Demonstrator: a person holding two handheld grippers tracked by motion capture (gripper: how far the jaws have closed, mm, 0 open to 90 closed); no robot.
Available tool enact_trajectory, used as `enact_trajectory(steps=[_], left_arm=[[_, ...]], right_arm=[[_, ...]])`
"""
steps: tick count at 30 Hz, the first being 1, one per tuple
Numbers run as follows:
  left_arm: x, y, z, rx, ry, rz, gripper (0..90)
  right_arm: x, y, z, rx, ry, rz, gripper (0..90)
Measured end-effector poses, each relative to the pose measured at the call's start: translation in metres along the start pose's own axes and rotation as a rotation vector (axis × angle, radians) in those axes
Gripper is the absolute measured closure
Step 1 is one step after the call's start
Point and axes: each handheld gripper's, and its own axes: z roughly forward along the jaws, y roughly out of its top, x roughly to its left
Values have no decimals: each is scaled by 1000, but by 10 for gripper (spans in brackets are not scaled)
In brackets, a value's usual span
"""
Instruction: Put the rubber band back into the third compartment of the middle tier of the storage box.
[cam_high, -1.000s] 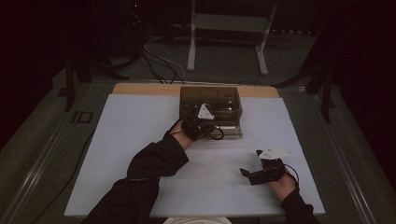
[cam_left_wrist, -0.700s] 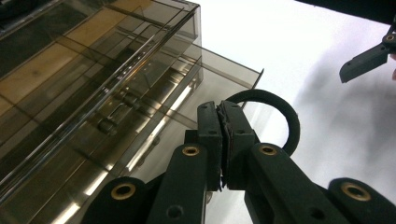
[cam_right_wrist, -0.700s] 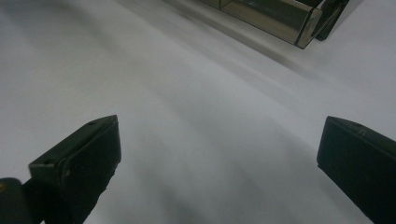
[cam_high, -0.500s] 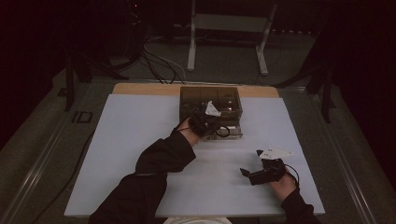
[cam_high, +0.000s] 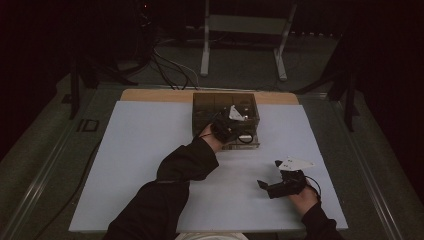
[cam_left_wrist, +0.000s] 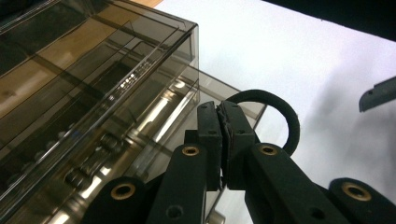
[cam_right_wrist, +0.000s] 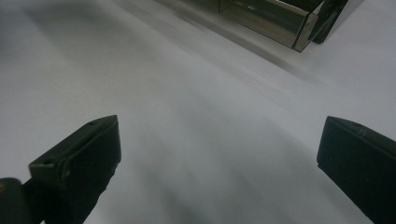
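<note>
A smoky clear plastic box (cam_high: 212, 102) with drawers stands at the far middle of the white table (cam_high: 140, 165). My left gripper (cam_high: 227, 127) is at the box's front, above an open drawer. In the left gripper view its jaws (cam_left_wrist: 223, 112) are pressed together on a black elastic ring (cam_left_wrist: 293, 126), which loops out to the right beside the box (cam_left_wrist: 116, 79). My right gripper (cam_high: 269, 175) rests low on the table at the near right, pointing left. Its jaws stand wide apart (cam_right_wrist: 219, 154) with only bare table between them.
A wooden strip (cam_high: 150, 95) runs along the table's far edge. Behind the table, cables (cam_high: 170, 70) and a metal stand (cam_high: 240, 45) sit on the dark floor. The box corner (cam_right_wrist: 266, 16) lies some way ahead of the right gripper.
My left hand has slid to the right along the box front and a little farther over it, still shut on the ring. The right hand has stayed where it was.
</note>
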Motion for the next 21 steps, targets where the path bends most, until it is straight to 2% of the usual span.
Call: enact_trajectory(steps=[2, 10, 12, 19, 21], left_arm=[[1, 2, 3, -5, -9, 0, 896], [5, 4, 16, 1, 2, -24, 895], [8, 3, 21, 2, 1, -49, 893], [10, 0, 28, 13, 15, -51, 890], [8, 0, 30, 23, 5, -42, 861]], right_arm=[[0, 0, 0, 0, 0, 1, 0], [-1, 0, -1, -4, 0, 0, 0], [0, 0, -1, -5, 1, 1, 0], [0, 0, 0, -1, 1, -2, 0], [0, 0, -1, -1, 1, -3, 0]])
